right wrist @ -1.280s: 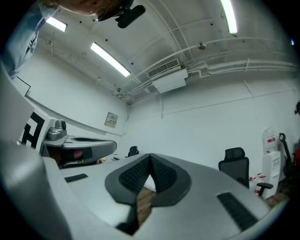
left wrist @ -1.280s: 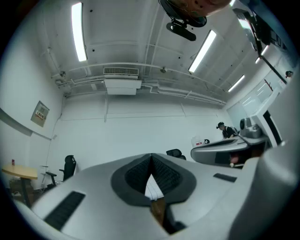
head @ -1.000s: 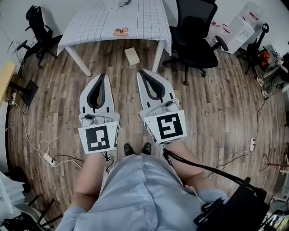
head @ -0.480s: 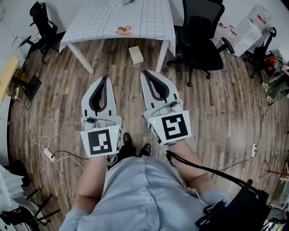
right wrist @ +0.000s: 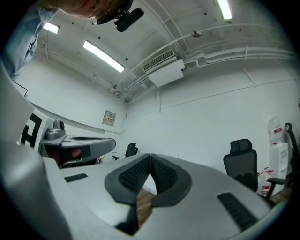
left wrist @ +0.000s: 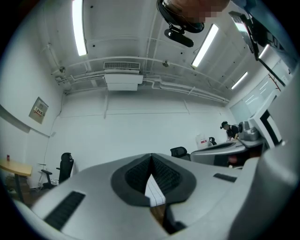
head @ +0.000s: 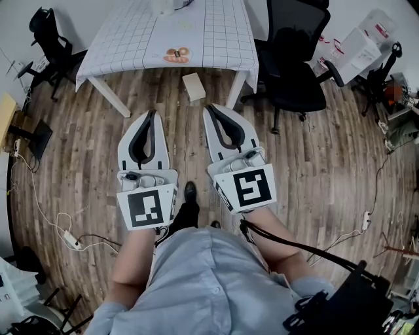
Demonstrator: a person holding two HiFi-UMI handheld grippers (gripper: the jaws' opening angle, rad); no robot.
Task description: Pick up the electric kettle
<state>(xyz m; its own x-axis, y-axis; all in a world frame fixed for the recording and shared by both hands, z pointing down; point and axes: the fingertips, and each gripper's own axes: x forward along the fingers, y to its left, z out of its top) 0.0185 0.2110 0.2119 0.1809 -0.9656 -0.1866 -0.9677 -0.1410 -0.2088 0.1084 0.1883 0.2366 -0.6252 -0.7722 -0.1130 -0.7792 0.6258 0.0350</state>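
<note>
Left chair (head: 49,39): a black chair is seen by the wall, left of the surface.
Power strip (head: 69,235): a white strip with thin cables is laid on the wood floor (head: 85,163), at the left.
Left gripper (head: 151,112): it is held low over the floor and pointed at the surface. Its jaws are closed together at the tips, and nothing is held between them.
Kettle (head: 162,6): it is likely the pale thing at the far end of the surface, cut off by the top edge. It is well apart from both grippers.
Surface (head: 216,33): it is covered by a white cloth with grid lines. A small orange-brown thing (head: 177,53) is laid near its front edge.
Box (head: 194,86): a small pale box is set on the floor by the front edge of the surface.
Shoe (head: 190,192): one dark shoe is seen on the floor between the two grippers.
Right gripper (head: 211,108): it is held beside the left one, not touching it. Its jaws are closed together too, with nothing in them.
Right chair (head: 294,59): a big black chair is placed just right of the surface.
</note>
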